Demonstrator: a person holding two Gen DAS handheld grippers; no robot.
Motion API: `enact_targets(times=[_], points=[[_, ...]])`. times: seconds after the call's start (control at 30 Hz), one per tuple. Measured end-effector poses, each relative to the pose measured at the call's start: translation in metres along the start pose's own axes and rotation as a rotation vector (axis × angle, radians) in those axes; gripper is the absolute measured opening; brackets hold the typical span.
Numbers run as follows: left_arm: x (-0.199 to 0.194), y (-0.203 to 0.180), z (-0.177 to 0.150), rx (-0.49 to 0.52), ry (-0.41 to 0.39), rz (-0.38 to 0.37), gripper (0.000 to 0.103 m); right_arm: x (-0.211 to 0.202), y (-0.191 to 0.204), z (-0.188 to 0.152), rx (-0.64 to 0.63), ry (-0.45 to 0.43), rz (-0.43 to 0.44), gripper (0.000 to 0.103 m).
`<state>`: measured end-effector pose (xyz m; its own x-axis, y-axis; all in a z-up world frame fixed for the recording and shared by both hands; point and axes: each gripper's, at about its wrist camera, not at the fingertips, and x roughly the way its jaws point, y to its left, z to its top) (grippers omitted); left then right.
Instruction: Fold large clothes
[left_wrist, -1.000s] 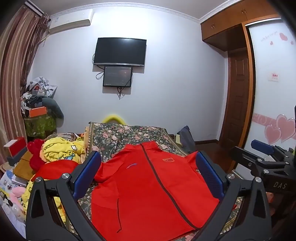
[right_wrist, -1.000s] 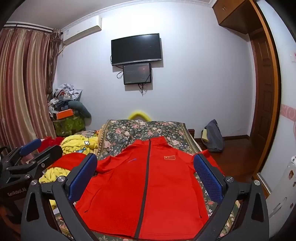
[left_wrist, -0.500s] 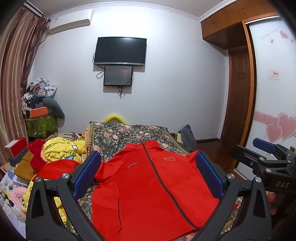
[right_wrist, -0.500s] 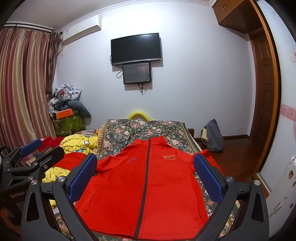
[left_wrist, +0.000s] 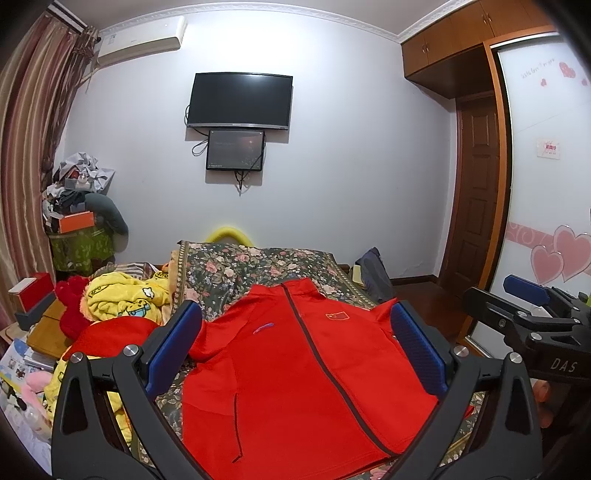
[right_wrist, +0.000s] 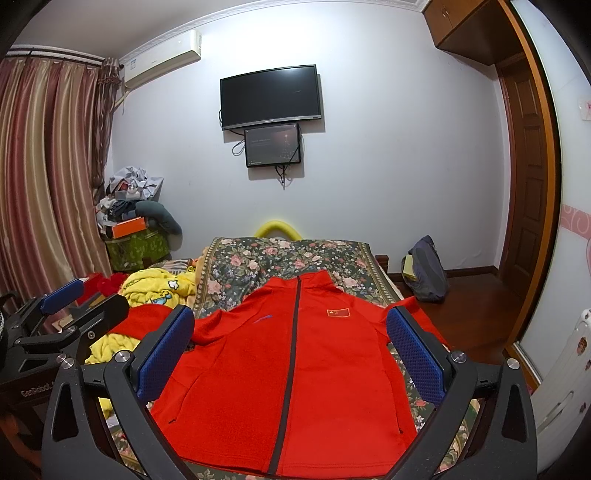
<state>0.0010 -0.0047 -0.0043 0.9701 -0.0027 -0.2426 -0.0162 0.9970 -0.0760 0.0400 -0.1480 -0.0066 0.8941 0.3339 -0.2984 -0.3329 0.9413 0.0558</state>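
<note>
A red zip-up jacket (left_wrist: 295, 369) with a small flag badge lies spread flat, front up, on a floral bedspread (left_wrist: 258, 262); it also shows in the right wrist view (right_wrist: 295, 369). My left gripper (left_wrist: 295, 347) is open and empty, held above the jacket's near half. My right gripper (right_wrist: 291, 343) is open and empty too, above the jacket. The right gripper shows at the right edge of the left wrist view (left_wrist: 532, 306). The left gripper shows at the left edge of the right wrist view (right_wrist: 70, 306).
A heap of yellow and red clothes (left_wrist: 122, 302) lies left of the jacket. Piled boxes and bags (left_wrist: 81, 214) stand in the far left corner by the curtain. A dark bag (right_wrist: 424, 269) sits on the wooden floor right of the bed. A wardrobe (left_wrist: 546, 184) is at right.
Both grippers have drifted very slightly; the view is almost the same. The jacket has not moved.
</note>
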Motion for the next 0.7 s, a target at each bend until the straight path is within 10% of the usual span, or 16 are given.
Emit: enact_targets(times=[0.7], points=[[0.0035,-0.0006,0.0010,-0.001,0.001,0.011,0.103,-0.0001,0.0000,0.0000,0.000,0.001,0.001,0.103]])
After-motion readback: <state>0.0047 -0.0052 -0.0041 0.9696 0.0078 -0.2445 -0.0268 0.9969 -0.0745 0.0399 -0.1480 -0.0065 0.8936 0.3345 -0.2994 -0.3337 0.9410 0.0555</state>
